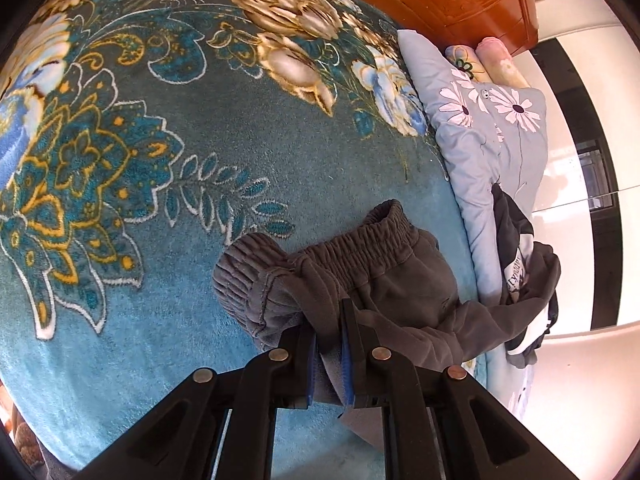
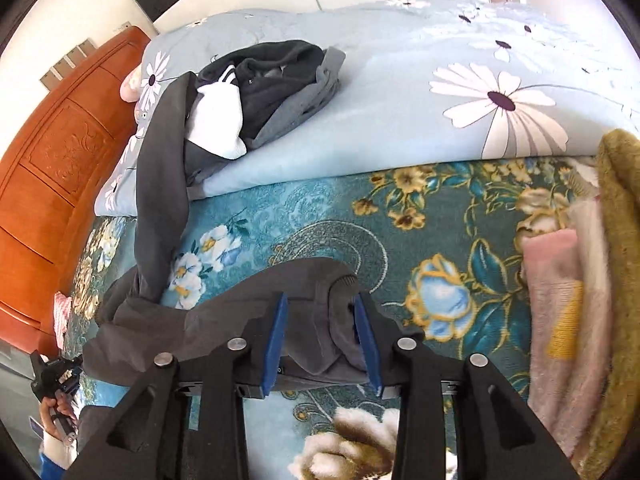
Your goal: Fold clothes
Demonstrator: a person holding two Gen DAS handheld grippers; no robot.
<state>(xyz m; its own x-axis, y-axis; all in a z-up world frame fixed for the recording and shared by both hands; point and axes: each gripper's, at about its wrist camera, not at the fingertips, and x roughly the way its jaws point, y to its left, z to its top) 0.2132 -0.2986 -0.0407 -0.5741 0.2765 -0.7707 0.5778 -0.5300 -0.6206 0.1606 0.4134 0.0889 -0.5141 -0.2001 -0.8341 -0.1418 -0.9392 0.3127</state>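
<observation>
Jaws of left gripper (image 1: 329,344) clenched on crumpled grey trousers (image 1: 384,276), right gripper (image 2: 322,340) jaws released around them

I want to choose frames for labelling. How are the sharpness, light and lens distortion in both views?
Left wrist view: sharp, strong fisheye bulge of the teal floral plush blanket, white wall overexposed. Right wrist view: daylight, pale blue daisy-print quilt bright but readable, folded pink fleece at the right edge slightly smeared.
</observation>
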